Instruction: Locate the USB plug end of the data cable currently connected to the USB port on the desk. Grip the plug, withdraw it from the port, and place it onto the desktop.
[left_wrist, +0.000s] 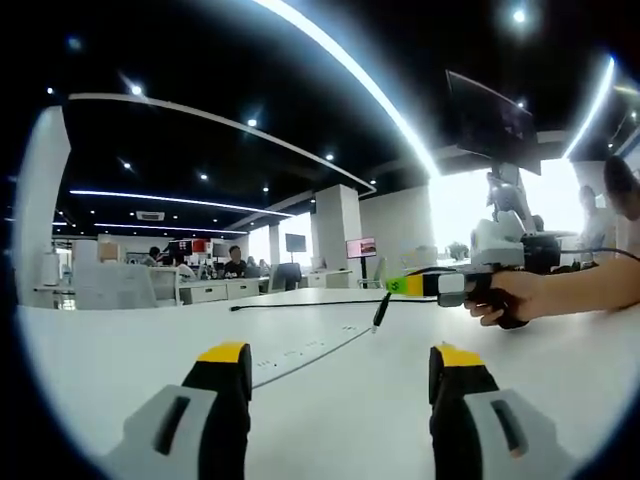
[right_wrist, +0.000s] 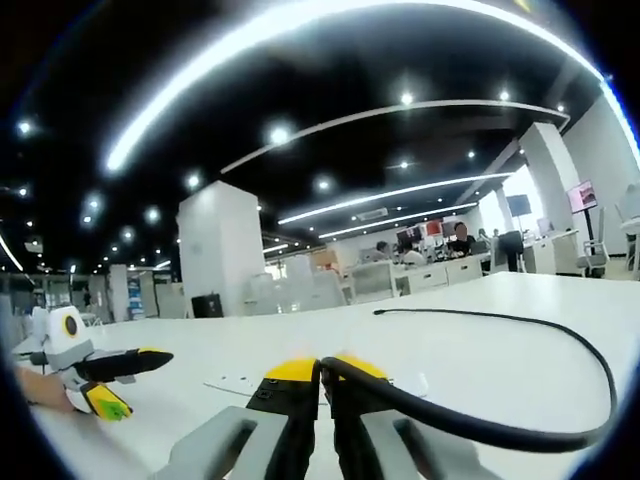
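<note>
My right gripper (right_wrist: 322, 372) is clamped on the cable (right_wrist: 560, 335), plug (left_wrist: 381, 310) hanging nose-down just above the bench (left_wrist: 330, 420), socket strip (left_wrist: 300, 356) at its 7 o'clock. Left gripper (left_wrist: 340, 372) agape, idle. Next, I'd judge: lower straight down.

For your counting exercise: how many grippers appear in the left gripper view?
2: the left gripper with jaws apart at the bottom; the right gripper at right, held by a hand, gripping the black cable.

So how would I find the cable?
Look at the big white desk. A thin black cable loops across it and ends clamped between the yellow-tipped jaws of the right gripper. It is the lone black line on the desk.
</note>
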